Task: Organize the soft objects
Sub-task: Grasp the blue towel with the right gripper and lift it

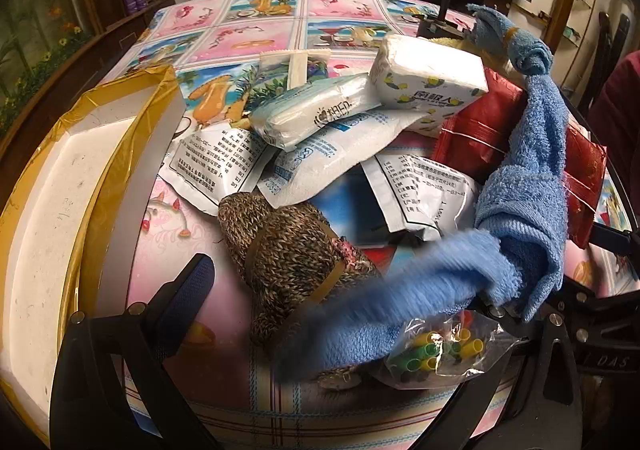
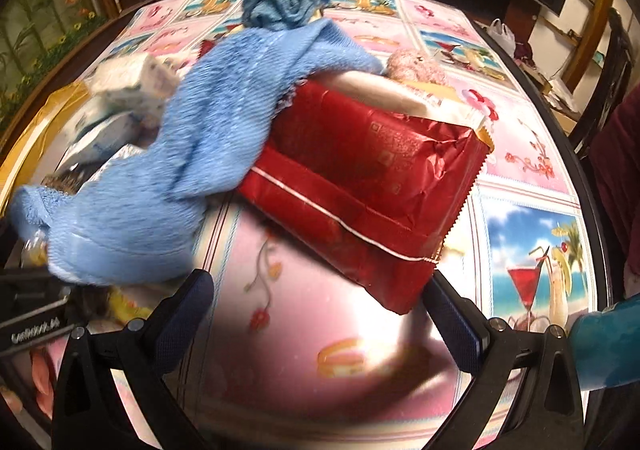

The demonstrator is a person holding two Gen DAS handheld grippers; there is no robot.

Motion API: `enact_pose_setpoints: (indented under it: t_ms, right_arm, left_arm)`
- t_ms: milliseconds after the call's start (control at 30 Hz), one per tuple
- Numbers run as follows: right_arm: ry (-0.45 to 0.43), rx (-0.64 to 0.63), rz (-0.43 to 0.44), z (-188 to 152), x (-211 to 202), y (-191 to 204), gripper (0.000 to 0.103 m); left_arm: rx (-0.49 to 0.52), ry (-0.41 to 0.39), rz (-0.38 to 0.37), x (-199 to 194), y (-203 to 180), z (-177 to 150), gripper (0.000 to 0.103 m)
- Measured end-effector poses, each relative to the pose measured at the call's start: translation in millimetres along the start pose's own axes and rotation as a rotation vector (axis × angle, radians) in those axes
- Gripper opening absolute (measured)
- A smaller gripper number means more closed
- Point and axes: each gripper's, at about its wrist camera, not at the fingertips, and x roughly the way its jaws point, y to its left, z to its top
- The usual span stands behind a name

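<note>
Your left gripper [image 1: 340, 310] sits low over a heap of soft packs on the bench [image 1: 224, 37], which is covered by a pink cloth printed with drinks and fruit. Its fingers [image 1: 184, 290] stand wide apart; only the left one shows clearly, while the right one is buried under a blurred blue towel [image 1: 520, 185] that drapes across that side. You cannot tell from this view whether the towel is pinched or only lying over the finger.

Between the fingers lies a brown knitted item [image 1: 288, 250] banded with tape, and just beside it a clear bag of coloured tubes [image 1: 440, 350]. Farther along the heap are two white tissue packs [image 1: 428, 77], flat white printed pouches [image 1: 328, 153] and a red foil packet [image 1: 476, 129] under the towel. A white foam box [image 1: 80, 177] edged with yellow tape stands at the left, open at the top.

Your right gripper [image 2: 320, 314] hovers with its fingers [image 2: 456, 318] released and spread, nothing between them but the bare cloth [image 2: 532, 153]. The red foil packet [image 2: 368, 185] lies just ahead, its near corner close to the right finger. The blue towel [image 2: 180, 153] trails from a rolled end at the far side down across the packet's left edge toward your left gripper. A pinkish knitted item [image 2: 416, 65] rests behind the packet.
</note>
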Motion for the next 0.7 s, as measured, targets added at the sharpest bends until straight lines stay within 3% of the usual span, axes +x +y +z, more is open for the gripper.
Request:
enact_pose_setpoints:
  t_ms: [33,133,200,300,433,567,700]
  right_arm:
    - [0.004,-0.003,0.003,-2.3,-1.5,1.0,0.103]
    - [0.006,-0.016,0.014,-11.2,-6.4,4.7,0.103]
    - [0.012,-0.025,0.024,-16.0,-9.1,5.0,0.103]
    - [0.047,-0.078,0.057,-19.6,-12.2,8.2,0.103]
    - [0.056,-0.162,0.089,-23.4,-13.5,9.3,0.103]
    - [0.003,-0.156,0.089,-27.2,-15.4,3.9,0.103]
    - [0.005,-0.166,0.093,-22.8,-12.9,7.3,0.103]
  left_arm:
    - [-0.005,0.009,-0.016,-2.4,2.0,-0.8,0.102]
    - [-0.113,-0.018,-0.209,-26.1,20.7,-7.4,0.095]
    - [-0.160,-0.067,-0.274,-48.0,32.4,-9.1,0.095]
    - [-0.177,-0.145,-0.272,-77.2,47.7,-8.6,0.095]
    - [-0.185,-0.179,-0.253,-95.3,64.8,-12.6,0.095]
    - [-0.117,-0.225,-0.220,-107.6,61.8,-24.0,0.095]
    - [-0.064,-0.278,-0.228,-117.3,53.1,-33.1,0.095]
